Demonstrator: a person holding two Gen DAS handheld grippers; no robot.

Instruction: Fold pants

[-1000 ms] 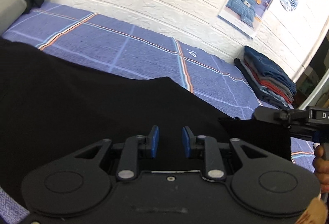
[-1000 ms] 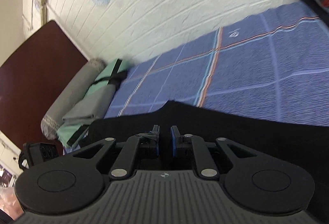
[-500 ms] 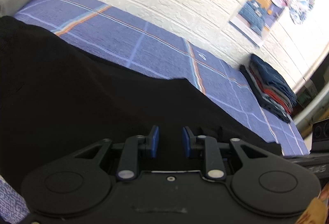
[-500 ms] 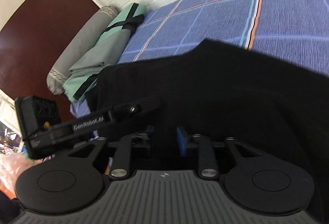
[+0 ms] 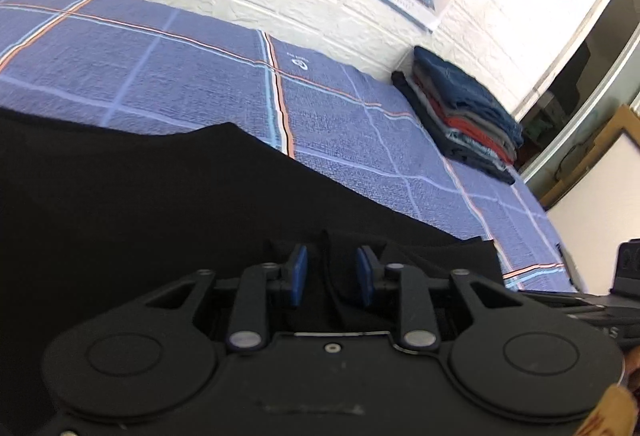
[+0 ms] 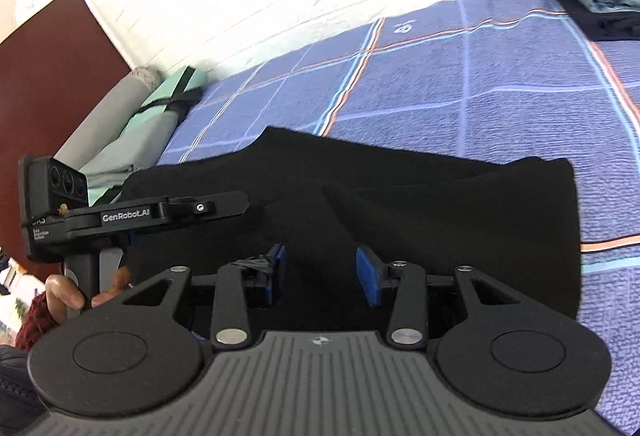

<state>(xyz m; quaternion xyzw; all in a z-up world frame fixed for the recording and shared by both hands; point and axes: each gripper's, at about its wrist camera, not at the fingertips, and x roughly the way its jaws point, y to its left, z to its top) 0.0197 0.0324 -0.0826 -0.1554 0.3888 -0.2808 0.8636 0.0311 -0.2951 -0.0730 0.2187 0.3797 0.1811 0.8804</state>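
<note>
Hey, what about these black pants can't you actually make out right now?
- Black pants, right wrist view: near edge hidden behind the right gripper.
- Left wrist view: the pants run off the left edge; the left gripper body covers the rest.
- Seams and waistband: fabric too dark.

The left gripper (image 5: 331, 272) is matte black, with blue pads (image 5: 298, 276) on its two fingers, silver pivot pins, two round embossed discs and one small centre screw. The right gripper (image 6: 320, 274) matches it, its housing ribbed grey with a small round emblem. Seen from the right wrist, the left unit carries white "GenRobot.AI" lettering and a lens cluster; a bare-skinned hand (image 6: 66, 294) in a dark red knit cuff grips its handle.
</note>
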